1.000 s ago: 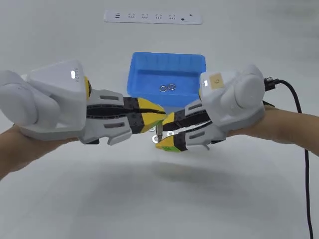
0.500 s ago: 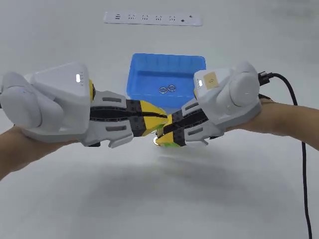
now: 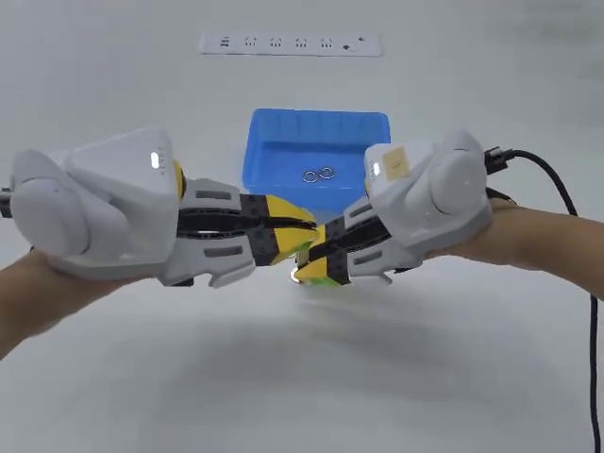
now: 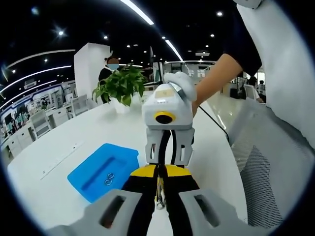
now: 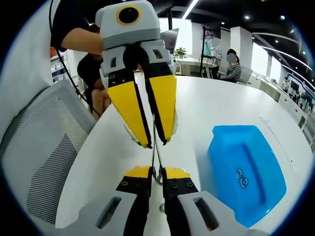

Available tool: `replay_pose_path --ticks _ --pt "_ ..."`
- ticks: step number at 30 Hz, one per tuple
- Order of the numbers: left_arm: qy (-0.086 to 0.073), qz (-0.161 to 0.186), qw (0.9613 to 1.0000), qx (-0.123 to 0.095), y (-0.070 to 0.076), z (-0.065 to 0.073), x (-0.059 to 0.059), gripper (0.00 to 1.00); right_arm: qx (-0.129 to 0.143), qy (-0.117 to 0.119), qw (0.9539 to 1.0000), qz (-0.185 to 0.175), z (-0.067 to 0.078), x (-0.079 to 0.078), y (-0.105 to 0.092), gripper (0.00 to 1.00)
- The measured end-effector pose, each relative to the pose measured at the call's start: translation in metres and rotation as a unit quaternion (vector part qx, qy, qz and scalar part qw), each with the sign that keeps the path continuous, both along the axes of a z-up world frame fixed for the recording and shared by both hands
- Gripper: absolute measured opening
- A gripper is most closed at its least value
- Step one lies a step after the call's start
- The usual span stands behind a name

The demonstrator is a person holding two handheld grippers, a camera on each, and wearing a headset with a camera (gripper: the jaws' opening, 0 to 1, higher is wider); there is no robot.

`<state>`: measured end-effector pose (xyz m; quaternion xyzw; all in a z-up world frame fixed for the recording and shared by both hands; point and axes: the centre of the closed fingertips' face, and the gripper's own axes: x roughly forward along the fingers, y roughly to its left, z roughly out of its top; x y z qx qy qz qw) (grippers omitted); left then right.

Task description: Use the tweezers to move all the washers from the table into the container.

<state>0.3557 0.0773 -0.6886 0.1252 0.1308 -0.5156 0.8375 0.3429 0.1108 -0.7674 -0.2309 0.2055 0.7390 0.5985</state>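
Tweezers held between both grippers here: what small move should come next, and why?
Probably lower the tweezers to the washer on the table just beneath them and pinch it. Both the left gripper and right gripper are closed on the tweezers, and only two washers lie in the container.

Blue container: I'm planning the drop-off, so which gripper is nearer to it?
Right, slightly. The right gripper sits at the near right corner of the container; the left gripper lies off its near left side. Both hold the tweezers.
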Motion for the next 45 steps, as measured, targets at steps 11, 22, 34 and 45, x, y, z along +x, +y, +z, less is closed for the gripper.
replay_pose_path --ticks 11,22,34,45 --pt "-0.03 0.039 0.9983 -0.031 0.006 0.023 -0.004 0.25 0.009 -0.007 0.9995 -0.029 0.015 0.003 -0.005 0.09" --pt "-0.031 0.098 0.9922 -0.07 0.029 0.042 -0.021 0.41 0.041 -0.014 0.9965 -0.071 0.048 0.011 -0.005 0.09" --pt "-0.007 0.156 0.9832 -0.094 0.054 0.038 -0.044 0.7 0.059 -0.037 0.9936 -0.089 0.084 0.009 -0.004 0.09" --pt "-0.003 0.19 0.9727 -0.134 0.07 0.044 -0.048 0.98 0.075 -0.054 0.9896 -0.11 0.111 0.039 0.003 0.09"
